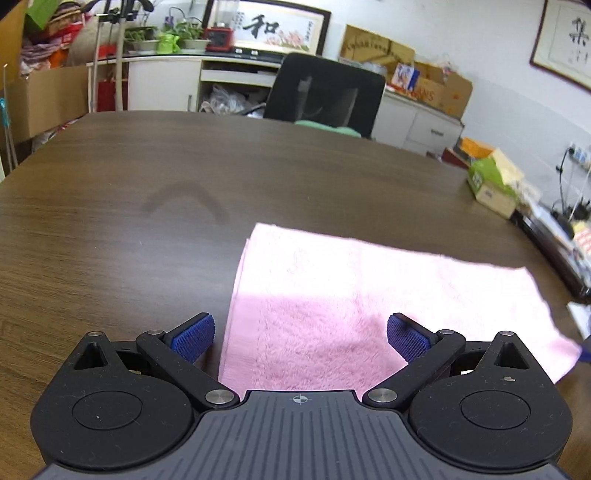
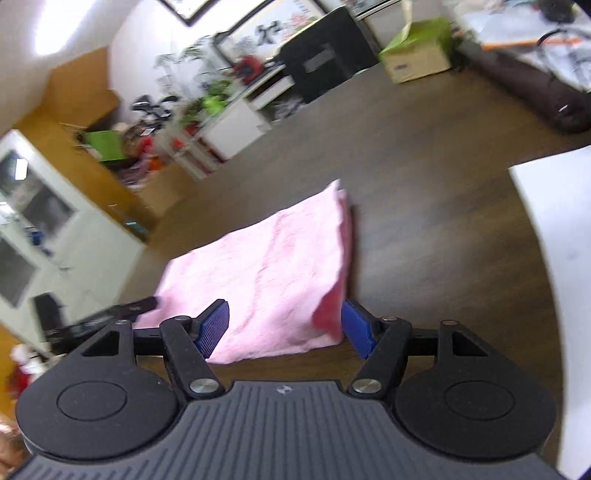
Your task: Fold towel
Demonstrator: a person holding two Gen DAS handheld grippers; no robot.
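Pink towel (image 1: 369,302) lies doubled on the brown table (image 1: 147,184), lower right of my left view. My left gripper (image 1: 299,338) and right gripper (image 2: 284,326) both gape wide, holding nothing. Best pinch both layers together at matching corners.

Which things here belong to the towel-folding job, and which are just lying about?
Job:
pink towel, already folded over
left gripper, open
right gripper, open
wooden table under the towel

Lying about:
black office chair
green and tan box
framed calligraphy
potted plants
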